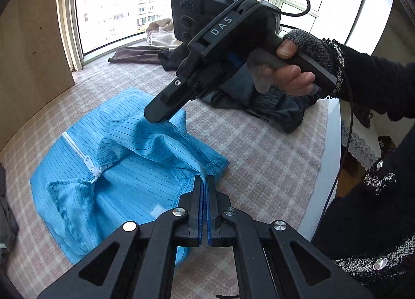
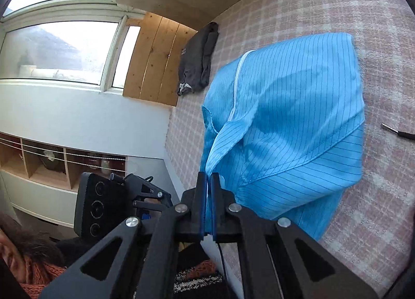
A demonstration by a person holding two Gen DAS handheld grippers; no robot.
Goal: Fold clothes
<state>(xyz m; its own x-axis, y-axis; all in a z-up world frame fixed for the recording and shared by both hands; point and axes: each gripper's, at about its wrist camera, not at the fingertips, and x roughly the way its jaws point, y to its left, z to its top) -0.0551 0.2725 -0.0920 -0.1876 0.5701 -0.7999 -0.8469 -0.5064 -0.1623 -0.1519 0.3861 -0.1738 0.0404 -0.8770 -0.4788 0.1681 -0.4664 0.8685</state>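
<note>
both tongs (image 1: 206,182) (image 2: 209,182) on blue garment (image 1: 145,148)

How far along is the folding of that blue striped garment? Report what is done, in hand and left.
Done: the blue garment lies on the checked cover, already doubled over, zip showing. In hand: the left gripper and right gripper each have their jaws shut on an edge of it, mid-fold. Left: flattening this fold, and the dark clothes pile by the window looks unfolded. One grey garment appears folded aside.
</note>
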